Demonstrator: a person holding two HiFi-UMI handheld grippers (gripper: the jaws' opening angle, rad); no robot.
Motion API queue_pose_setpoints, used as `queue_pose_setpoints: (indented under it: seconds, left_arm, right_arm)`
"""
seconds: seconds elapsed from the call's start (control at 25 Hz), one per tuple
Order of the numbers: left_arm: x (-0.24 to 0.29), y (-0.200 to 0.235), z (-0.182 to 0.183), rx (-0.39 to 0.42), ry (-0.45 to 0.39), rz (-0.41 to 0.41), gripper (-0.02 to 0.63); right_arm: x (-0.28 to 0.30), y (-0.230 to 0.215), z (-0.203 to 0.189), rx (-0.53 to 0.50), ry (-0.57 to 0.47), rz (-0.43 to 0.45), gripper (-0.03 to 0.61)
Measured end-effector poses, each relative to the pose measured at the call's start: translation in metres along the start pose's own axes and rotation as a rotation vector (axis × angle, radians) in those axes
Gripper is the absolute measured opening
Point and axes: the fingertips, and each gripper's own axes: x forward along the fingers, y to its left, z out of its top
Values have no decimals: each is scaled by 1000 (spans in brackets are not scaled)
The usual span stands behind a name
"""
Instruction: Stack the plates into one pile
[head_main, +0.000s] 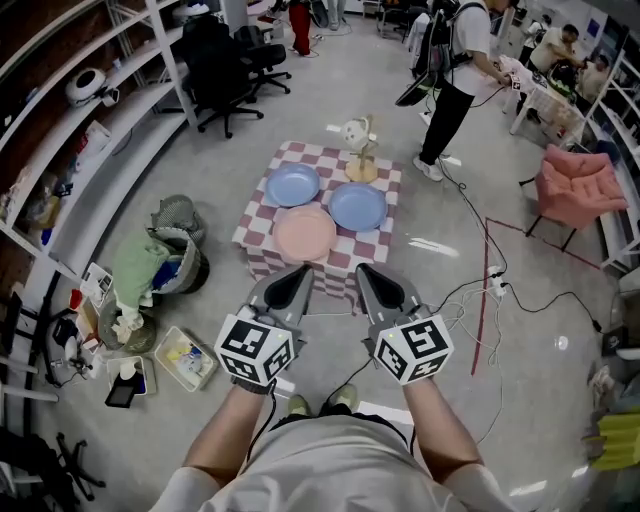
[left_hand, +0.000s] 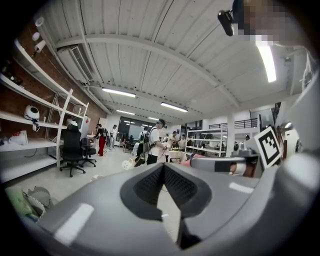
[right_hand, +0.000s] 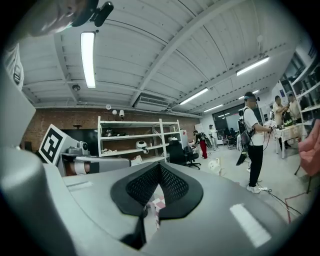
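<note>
Grey shells with black pads: my two grippers are closest to me, side by side, just short of the table (head_main: 258, 228). The left gripper (head_main: 299, 270) has its jaws brought together so the tips meet, with nothing between them. The right gripper (head_main: 363, 269) is the same, tips meeting and empty. Both point at the table's near edge and touch nothing.

The table is low and draped in a checked cloth (head_main: 385, 182). On its near side, just inside the edge closest to me, a pink plate (head_main: 305, 233) lies flat. Behind it, on the table's left, lies a blue plate (head_main: 293, 184), and on the table's right a second blue plate (head_main: 357, 206). All three lie singly on the cloth, none on top of another. The pink plate's rim comes very near both blue rims, but I cannot tell whether they touch. At the table's far edge a wooden stand (head_main: 361, 162) is upright, with a pale round thing hanging from it.

On the floor left of the table sits a dark bin (head_main: 188, 268) with a green cloth against it. Beyond the table's far left corner is a black chair (head_main: 228, 75). Beyond its far right corner a person (head_main: 458, 70) stands. Well to the table's right is a pink armchair (head_main: 575, 185).
</note>
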Motion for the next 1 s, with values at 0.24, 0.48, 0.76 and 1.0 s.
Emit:
queue_pose_setpoints:
  seconds: [0.24,0.48,0.76,1.0]
  left_arm:
    - [12,-6,-9,-18,7,14,6]
    - [21,-5,-21,-37,15,55,6]
    - [33,-9,-27,-49,34,68,6]
    - [39,3,-25,-50,33,87,6]
  right_arm:
    - [-13,-23,1,36,-30,-1,9]
    - [-24,-46,-7,120,-54,10,9]
    - [-34,-66,-10,158,-45,-5,9]
    - [-23,-72,-8,154,-26,-7,9]
